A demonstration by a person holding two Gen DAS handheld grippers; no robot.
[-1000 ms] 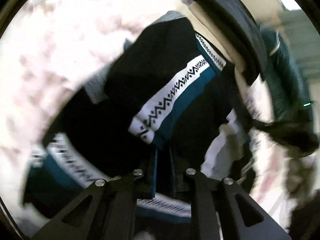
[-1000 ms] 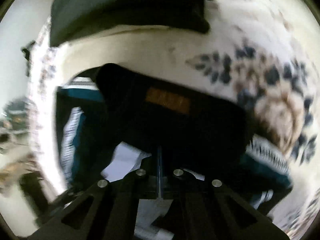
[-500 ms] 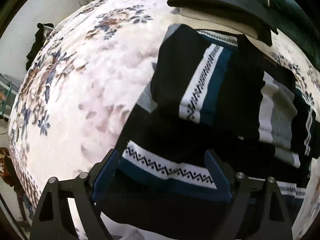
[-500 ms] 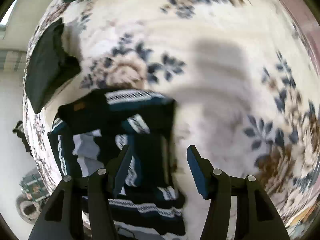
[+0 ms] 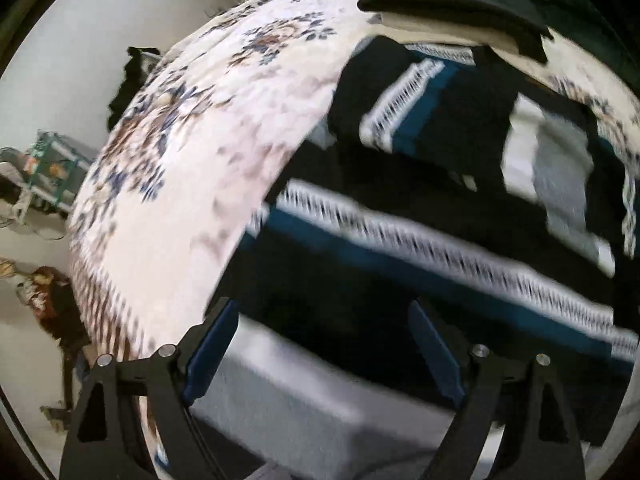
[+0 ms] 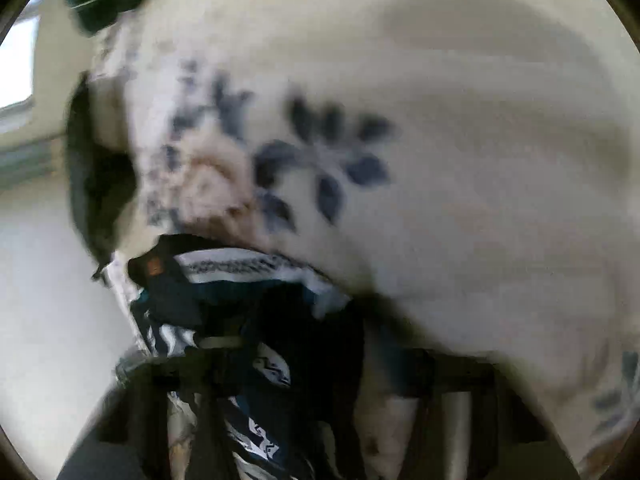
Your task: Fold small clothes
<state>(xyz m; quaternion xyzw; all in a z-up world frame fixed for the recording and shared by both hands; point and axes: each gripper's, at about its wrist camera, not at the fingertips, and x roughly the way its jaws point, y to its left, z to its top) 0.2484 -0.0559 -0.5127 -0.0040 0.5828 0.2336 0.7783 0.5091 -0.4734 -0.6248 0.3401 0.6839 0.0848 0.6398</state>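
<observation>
across pretty much everything spreads the floral bedspread (image 5: 208,128), cream with blue and brown flowers, and it's the landmark for the rest. lying flat on the bedspread is the dark sweater (image 5: 440,184), black with teal bands and white zigzag trim plus grey and white stripes, partly folded over itself; a pale grey panel of it shows close to the camera. at the far edge of the bedspread, just beyond the sweater, sits a small stack of folded clothes (image 5: 448,4), a black piece on top of a cream one, with something dark green beside it. off the bedspread, down on the floor side, there's a teal rack (image 5: 48,172), too small to read much.

the left gripper (image 5: 320,344) hovers over the near end of the sweater, fingers spread wide with blue pads showing, nothing pinched between them.

the right wrist view is badly smeared. the right gripper (image 6: 304,380) is low over the sweater's edge (image 6: 240,280), where it meets bare bedspread (image 6: 480,160), and its jaws are closing. dark patterned fabric sits bunched right at the fingers, but with the blur i honestly can't tell whether the pads are actually biting on it. a small orange label shows on the sweater's black collar area.
</observation>
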